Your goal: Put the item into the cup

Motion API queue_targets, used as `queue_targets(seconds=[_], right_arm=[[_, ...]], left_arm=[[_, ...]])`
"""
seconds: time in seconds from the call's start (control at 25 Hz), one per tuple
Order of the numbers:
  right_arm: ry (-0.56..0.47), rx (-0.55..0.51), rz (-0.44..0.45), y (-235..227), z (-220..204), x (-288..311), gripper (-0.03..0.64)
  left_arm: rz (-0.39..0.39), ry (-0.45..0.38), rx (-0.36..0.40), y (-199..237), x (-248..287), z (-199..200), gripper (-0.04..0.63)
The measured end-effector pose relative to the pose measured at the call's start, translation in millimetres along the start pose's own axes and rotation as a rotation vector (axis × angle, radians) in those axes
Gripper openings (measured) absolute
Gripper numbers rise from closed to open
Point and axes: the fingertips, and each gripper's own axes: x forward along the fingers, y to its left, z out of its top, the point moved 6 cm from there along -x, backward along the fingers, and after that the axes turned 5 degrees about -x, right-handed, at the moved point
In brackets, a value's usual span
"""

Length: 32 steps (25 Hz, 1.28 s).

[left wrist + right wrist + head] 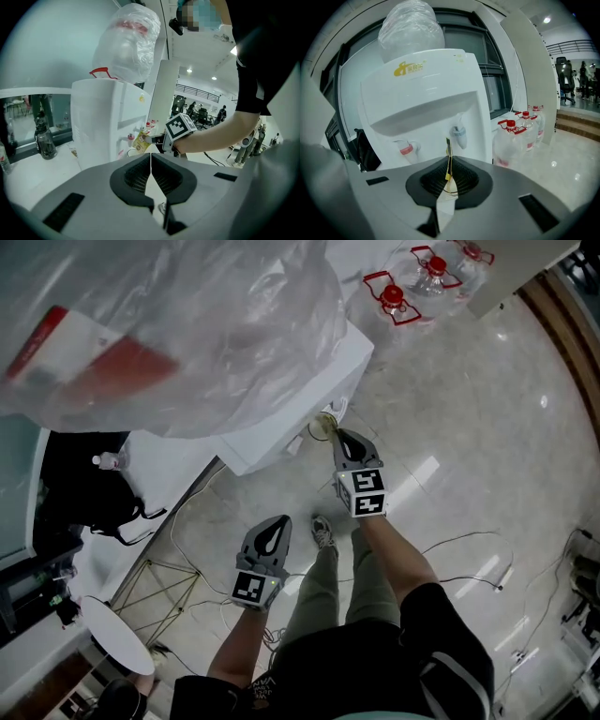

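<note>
1. Far left in the head view, a black bag sits by the wall, with a round white tabletop lower down.
2. Next over is the left gripper, low beside the person's leg. Its jaws are pressed together with nothing between them, so it carries nothing.
3. Centre stage is the white water dispenser, with a big bottle wrapped in clear plastic sitting on top. On its front are a red tap and a blue tap.
4. Now the item: a thin yellow sachet. It stands upright and edge-on, clamped between the jaws of the right gripper, which are shut down narrow on it. From the left gripper view the same sachet shows flat, sticking out of the right gripper's tip towards the dispenser front.
5. The cup stands at the foot of the dispenser, just ahead of the right gripper's tips. The right gripper view shows a pale rim low between the jaws, under the sachet. Whether the sachet's lower end is inside the cup, I cannot tell.
6. Off to the right, clear water bottles with red caps and handles stand on the shiny floor.
</note>
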Motion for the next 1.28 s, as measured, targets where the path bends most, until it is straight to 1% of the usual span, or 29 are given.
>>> queue_targets(seconds=[0.2, 0.52, 0.64, 0.92, 1.28], right_arm=[[0.015, -0.023, -0.018, -1.1, -14.0, 14.0, 0.048], [0.019, -0.07, -0.034, -2.3, -21.0, 31.7, 0.048], [0.021, -0.121, -0.046, -1.1, -21.0, 35.5, 0.048], [0.033, -0.292, -0.071, 6.6, -19.0, 44.0, 0.048], [0.064, -0.336, -0.083, 1.5, -29.6, 49.2, 0.048]], left_arm=[[0.003, 0.008, -0.008, 3.9, -3.2, -9.8, 0.021], [0.006, 0.012, -0.025, 7.7, 1.1, -23.1, 0.021], [0.01, 0.017, -0.033, 8.2, 1.9, -26.7, 0.021], [0.021, 0.019, -0.043, 12.8, 2.3, -32.6, 0.021], [0.033, 0.023, -0.061, 20.8, 5.0, -36.3, 0.021]])
